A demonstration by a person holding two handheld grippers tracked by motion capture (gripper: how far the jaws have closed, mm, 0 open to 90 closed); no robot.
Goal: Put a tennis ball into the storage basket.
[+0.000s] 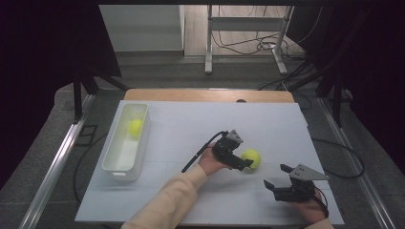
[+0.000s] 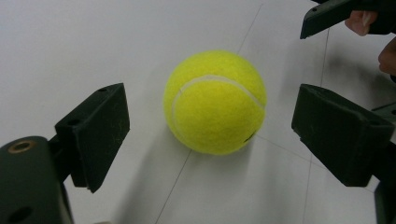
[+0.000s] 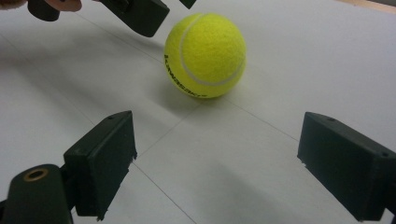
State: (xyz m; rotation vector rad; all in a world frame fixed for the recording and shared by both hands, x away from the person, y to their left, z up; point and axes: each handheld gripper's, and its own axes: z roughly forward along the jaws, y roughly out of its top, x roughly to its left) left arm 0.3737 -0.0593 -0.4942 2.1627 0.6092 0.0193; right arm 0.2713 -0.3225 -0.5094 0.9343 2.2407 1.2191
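A yellow tennis ball (image 1: 251, 158) lies on the white table sheet (image 1: 191, 129), right of centre. My left gripper (image 1: 243, 159) reaches it from the left, open. In the left gripper view the ball (image 2: 215, 101) sits just ahead of the gap of the left gripper (image 2: 210, 128), with neither pad touching it. My right gripper (image 1: 277, 176) stands open near the front right, a short way from the ball, with nothing between its jaws. In the right gripper view the ball (image 3: 205, 55) lies beyond the open right gripper (image 3: 217, 158). A second yellow ball (image 1: 135, 127) rests inside the white bin (image 1: 111, 164).
The white bin stands along the sheet's left side, long axis front to back. A wooden table edge (image 1: 205, 95) shows behind the sheet. Cables trail on the floor to the right (image 1: 344, 157) and behind. A sleeved forearm (image 1: 172, 200) crosses the front of the sheet.
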